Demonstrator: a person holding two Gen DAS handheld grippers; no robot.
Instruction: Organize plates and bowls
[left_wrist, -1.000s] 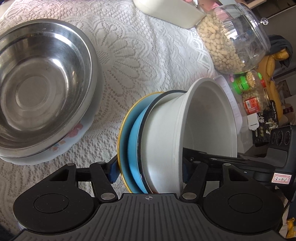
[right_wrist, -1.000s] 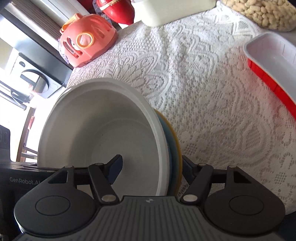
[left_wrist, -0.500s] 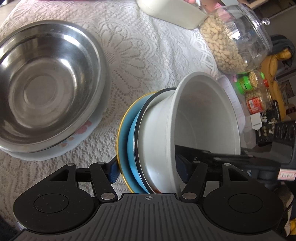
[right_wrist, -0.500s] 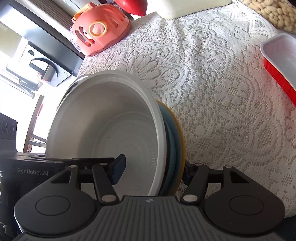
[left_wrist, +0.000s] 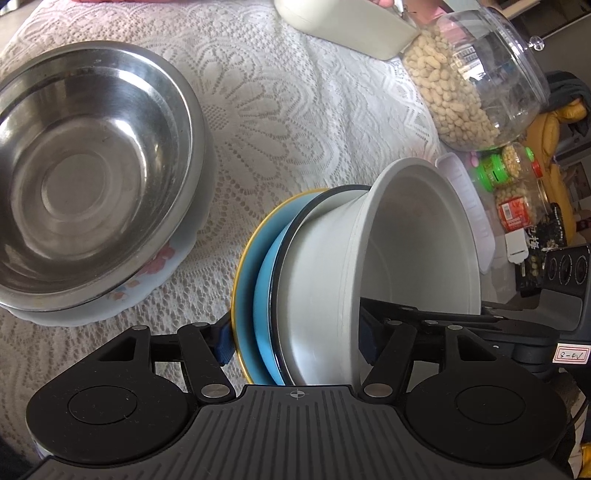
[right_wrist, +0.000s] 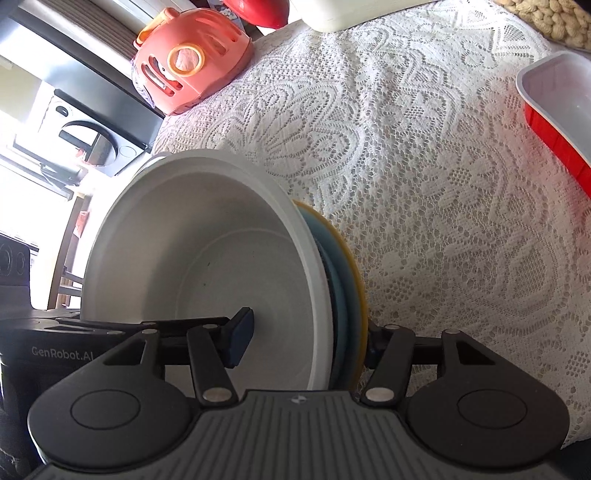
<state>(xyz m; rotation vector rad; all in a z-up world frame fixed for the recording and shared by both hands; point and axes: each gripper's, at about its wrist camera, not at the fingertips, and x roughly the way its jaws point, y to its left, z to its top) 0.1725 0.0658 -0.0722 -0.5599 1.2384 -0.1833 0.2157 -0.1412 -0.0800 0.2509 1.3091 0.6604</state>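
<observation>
The stack, a white bowl (left_wrist: 388, 258) on a blue plate (left_wrist: 258, 280), is held on edge above the lace-covered worktop (left_wrist: 295, 110). It is clamped by the left tool (left_wrist: 295, 332), and the right tool (right_wrist: 306, 339) is closing around it. The grip should be firm before the stack is carried to the steel bowl (left_wrist: 88, 173).

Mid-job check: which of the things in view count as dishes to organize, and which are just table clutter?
Job:
white bowl
blue plate, yellow-rimmed, behind the bowl
steel bowl
flowered plate under the steel bowl

Clutter:
peanut jar
small snack jars
red tray
pink basket
white tub
lace tablecloth
</observation>
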